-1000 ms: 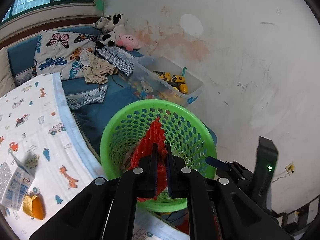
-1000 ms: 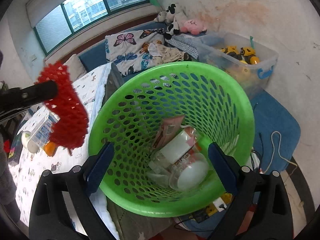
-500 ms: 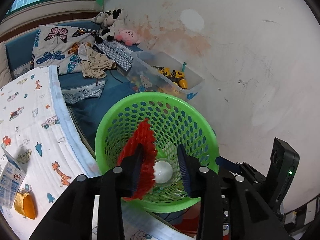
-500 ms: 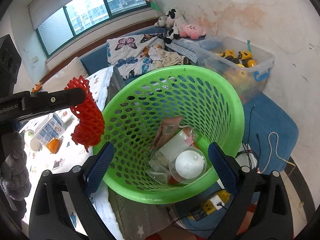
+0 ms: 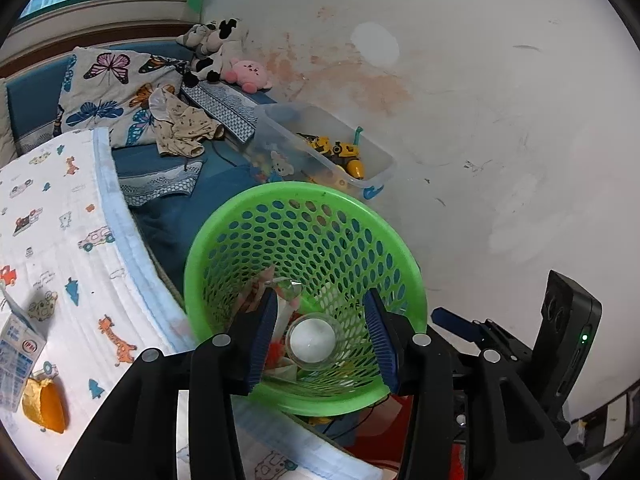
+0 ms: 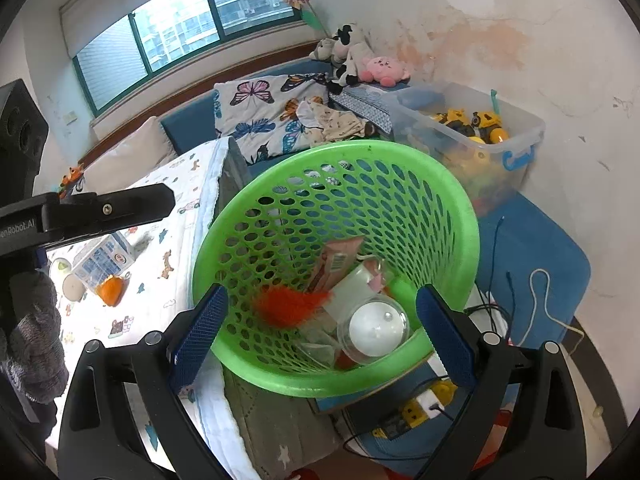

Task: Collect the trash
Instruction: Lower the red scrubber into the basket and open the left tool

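A green perforated basket (image 5: pixel 404 256) (image 6: pixel 460 208) stands beside the bed. Inside lie a red foam net (image 6: pixel 286 308), a pink wrapper (image 6: pixel 336 260) and a clear cup with a white lid (image 6: pixel 376 330) (image 5: pixel 313 340). My left gripper (image 5: pixel 322 334) is open and empty above the basket. My right gripper (image 6: pixel 320 332) is open wide, with the basket between its fingers; the jaws do not touch it. On the bed lie a milk carton (image 6: pixel 104 258) (image 5: pixel 18 350) and an orange peel (image 6: pixel 111 290) (image 5: pixel 42 402).
The bed with a cartoon-print sheet (image 5: pixel 60 240) is on the left. A clear toy bin (image 6: pixel 472 136) stands by the wall behind the basket. Cables and a power strip (image 6: pixel 424 404) lie on the floor. Pillows and plush toys (image 5: pixel 216 56) sit at the back.
My left gripper opened and let go of the red foam net, which fell into the basket. The right gripper stayed open around the basket.
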Motion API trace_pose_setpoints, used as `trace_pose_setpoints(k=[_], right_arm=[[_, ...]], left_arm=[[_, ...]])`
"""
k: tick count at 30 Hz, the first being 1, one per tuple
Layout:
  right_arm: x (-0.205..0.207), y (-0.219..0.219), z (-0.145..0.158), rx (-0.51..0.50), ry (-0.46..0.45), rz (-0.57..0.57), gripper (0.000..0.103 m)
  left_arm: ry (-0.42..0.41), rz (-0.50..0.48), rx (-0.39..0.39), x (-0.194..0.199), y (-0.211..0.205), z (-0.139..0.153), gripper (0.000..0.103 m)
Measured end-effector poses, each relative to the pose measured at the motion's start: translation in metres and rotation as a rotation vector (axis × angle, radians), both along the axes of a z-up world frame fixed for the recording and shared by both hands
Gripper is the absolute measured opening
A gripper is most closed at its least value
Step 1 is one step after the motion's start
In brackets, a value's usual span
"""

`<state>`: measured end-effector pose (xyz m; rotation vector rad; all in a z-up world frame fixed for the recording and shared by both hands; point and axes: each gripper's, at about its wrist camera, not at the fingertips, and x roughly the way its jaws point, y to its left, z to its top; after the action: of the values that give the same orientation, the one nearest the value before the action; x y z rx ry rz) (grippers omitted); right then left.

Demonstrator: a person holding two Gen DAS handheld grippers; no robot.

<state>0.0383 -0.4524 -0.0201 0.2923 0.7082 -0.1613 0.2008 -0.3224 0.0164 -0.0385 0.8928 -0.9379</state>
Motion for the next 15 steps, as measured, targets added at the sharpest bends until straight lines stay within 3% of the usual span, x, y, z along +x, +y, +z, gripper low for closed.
trace_pose_setpoints(k=[8, 15], right_arm=[[0.005, 0.017, 0.001, 0.004, 0.000, 0.039, 0.094], [0.021, 0.050, 0.004, 0.004, -0.002, 0.112, 0.094]], left_arm=[[-0.050, 0.058, 0.038, -0.006, 0.042, -0.001, 0.044], [-0.055, 0.231, 0.077, 0.000, 0.118, -0.006, 0.044]])
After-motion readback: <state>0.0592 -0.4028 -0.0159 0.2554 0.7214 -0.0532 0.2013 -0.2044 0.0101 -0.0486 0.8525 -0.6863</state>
